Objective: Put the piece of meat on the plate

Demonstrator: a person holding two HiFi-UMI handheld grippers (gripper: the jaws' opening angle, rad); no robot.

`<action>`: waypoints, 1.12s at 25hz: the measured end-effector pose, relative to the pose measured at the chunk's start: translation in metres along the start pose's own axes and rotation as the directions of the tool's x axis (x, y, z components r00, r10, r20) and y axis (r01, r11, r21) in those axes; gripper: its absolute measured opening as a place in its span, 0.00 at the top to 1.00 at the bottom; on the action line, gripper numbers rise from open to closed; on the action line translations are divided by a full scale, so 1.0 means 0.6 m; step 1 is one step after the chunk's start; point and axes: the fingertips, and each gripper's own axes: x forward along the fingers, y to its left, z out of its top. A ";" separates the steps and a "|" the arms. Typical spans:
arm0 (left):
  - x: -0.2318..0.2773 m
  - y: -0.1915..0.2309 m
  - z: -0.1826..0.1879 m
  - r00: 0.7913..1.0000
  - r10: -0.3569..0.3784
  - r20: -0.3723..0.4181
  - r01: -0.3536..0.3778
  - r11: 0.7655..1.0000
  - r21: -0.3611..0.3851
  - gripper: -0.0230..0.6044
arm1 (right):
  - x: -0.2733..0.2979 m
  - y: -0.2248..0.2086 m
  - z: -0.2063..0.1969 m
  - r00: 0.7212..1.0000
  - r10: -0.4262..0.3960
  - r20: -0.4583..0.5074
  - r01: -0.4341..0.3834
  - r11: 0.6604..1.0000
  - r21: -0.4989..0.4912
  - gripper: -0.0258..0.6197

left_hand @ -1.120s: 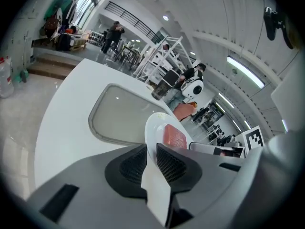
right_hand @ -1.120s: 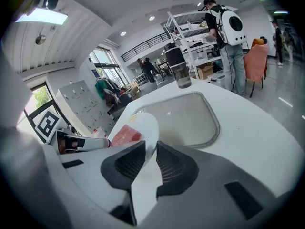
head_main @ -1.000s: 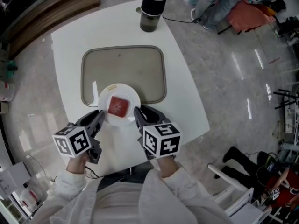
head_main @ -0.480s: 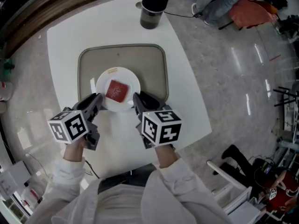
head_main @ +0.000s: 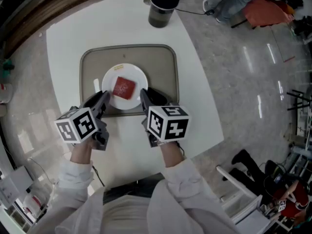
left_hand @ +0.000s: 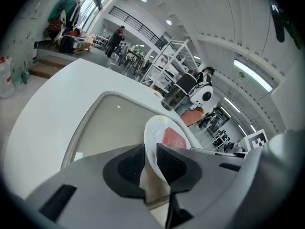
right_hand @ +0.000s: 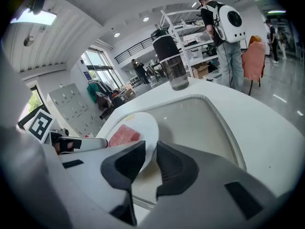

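A red square piece of meat (head_main: 125, 87) lies on a round white plate (head_main: 137, 75), which hangs over the near half of a grey tray (head_main: 156, 62). My left gripper (head_main: 104, 99) is shut on the plate's left rim (left_hand: 150, 149), and my right gripper (head_main: 144, 97) is shut on its right rim (right_hand: 151, 142). The meat (left_hand: 174, 138) shows past the left jaws, and the meat (right_hand: 123, 134) sits left of the right jaws. The plate's near edge is hidden by the grippers.
The tray rests on a white table (head_main: 63, 48) with rounded corners. A dark blender jug with a black lid (head_main: 163, 4) stands at the table's far edge, behind the tray. Polished floor surrounds the table, with people and shelving beyond.
Both grippers have carried the plate with the meat away from me, from the table's near part to over the tray. Both stay shut on the rim.
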 end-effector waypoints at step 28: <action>0.045 0.024 0.002 0.990 0.120 -0.078 -0.111 0.988 0.107 0.86 | 0.051 -0.021 0.008 0.990 -0.121 -0.072 0.114 0.990 -0.084 0.83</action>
